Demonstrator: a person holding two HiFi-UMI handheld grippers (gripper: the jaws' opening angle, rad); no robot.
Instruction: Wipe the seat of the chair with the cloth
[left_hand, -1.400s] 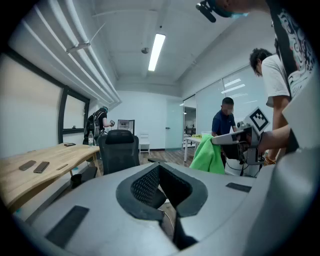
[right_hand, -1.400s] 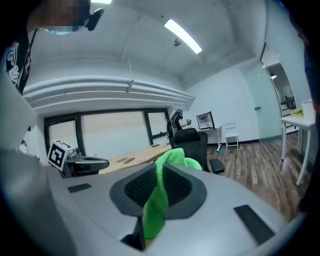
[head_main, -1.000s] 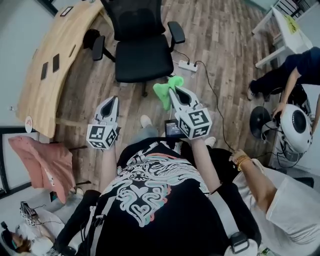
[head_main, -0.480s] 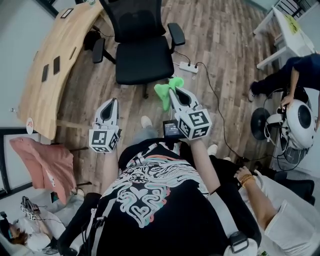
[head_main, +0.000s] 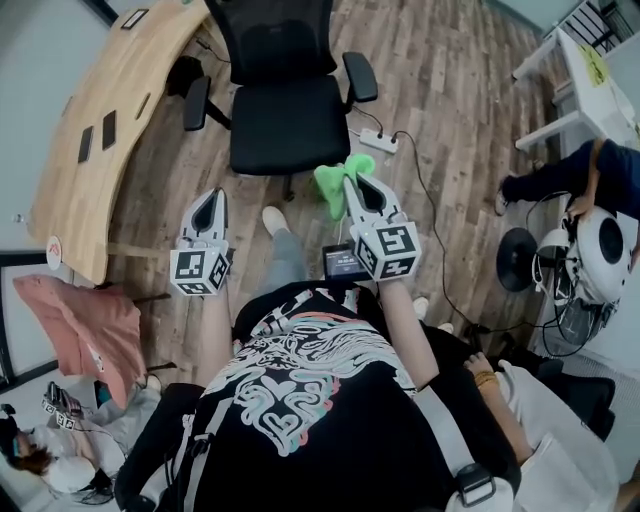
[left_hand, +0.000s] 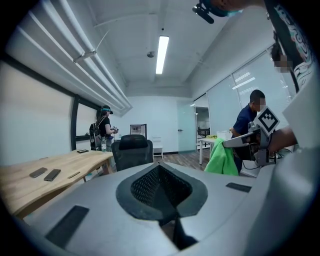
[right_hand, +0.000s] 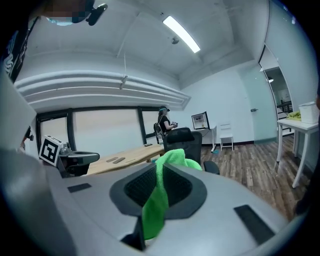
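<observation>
Cloth first, from the head view: we see the green cloth (head_main: 333, 188) bunched at the tip of the right gripper (head_main: 352, 180), hanging in the air above the wood floor (head_main: 450, 90). It sits just in front of the black office chair (head_main: 285, 90) and does not touch the seat (head_main: 288, 122), which lies bare. The left gripper (head_main: 212, 195) is held beside it, to the left and apart from the cloth, pointing towards the same chair. A curved wooden desk (head_main: 100, 130) runs along the left, and a white power strip (head_main: 377, 140) lies on the floor by the chair's right side. Another person (head_main: 570, 165) sits at the right edge of the view.

From the left gripper view we find its two jaws pressed together, with nothing between them. Beyond their tip the chair stands facing us, the desk stretches off at the left, and the cloth dangles from the right gripper at the right side of the view. A person (left_hand: 104, 131) stands at the far end of the room.

From the right gripper view we see its jaws clamped on the cloth: a green fold runs down the seam between the pads and puffs out past their tip. The chair stands straight ahead behind that fold. The left gripper's marker cube shows at the left edge.
</observation>
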